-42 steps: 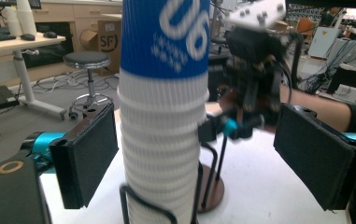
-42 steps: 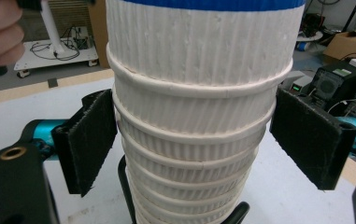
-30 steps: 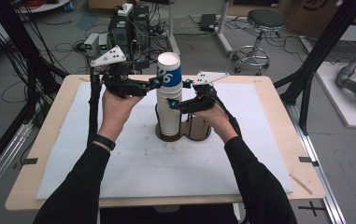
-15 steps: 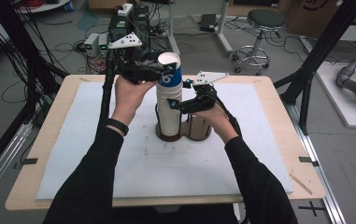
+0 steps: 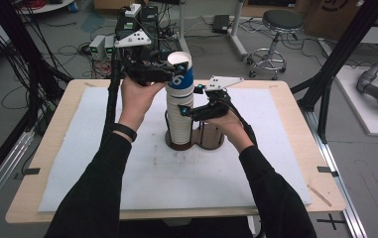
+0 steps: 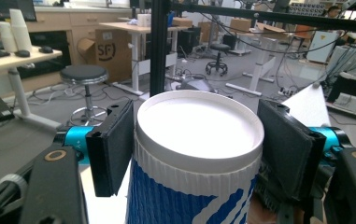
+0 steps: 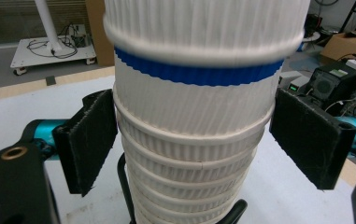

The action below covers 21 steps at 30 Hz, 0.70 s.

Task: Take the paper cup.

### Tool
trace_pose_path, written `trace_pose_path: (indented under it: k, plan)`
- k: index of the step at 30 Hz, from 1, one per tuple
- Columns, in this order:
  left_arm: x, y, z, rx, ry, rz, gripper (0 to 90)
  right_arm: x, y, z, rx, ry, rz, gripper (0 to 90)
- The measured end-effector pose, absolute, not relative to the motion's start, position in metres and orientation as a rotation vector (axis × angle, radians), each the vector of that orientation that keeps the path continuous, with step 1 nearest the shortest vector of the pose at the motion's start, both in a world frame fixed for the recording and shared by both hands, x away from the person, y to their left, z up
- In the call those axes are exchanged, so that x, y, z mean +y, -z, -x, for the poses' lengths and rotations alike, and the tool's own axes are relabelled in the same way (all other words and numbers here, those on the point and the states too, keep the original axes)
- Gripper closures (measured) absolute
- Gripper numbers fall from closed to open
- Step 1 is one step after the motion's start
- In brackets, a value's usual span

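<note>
The left gripper (image 5: 169, 74) has just closed on the top cup (image 6: 199, 154) between its jaws, the right gripper (image 5: 189, 110) clamps the stack (image 7: 189, 140) below, so next comes a straight upward pull.

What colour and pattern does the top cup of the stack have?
The top cup is white with ribbed walls and blue print below its rim; the left gripper view shows it best.
</note>
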<state>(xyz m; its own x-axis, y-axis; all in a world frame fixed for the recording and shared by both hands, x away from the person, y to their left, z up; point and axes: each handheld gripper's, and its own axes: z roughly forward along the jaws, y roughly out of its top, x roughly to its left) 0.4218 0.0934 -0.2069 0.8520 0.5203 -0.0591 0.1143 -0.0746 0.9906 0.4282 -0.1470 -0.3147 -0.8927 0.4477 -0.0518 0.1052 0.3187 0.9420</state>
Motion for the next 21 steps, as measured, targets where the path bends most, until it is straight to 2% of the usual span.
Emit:
trace_pose_path:
  k: [21]
  plan:
    - [0.097, 0.141, -0.402, 0.413, -0.46, -1.602, 29.9, -0.147, 0.314, -0.427, 2.287, -1.592, -0.501, 15.8]
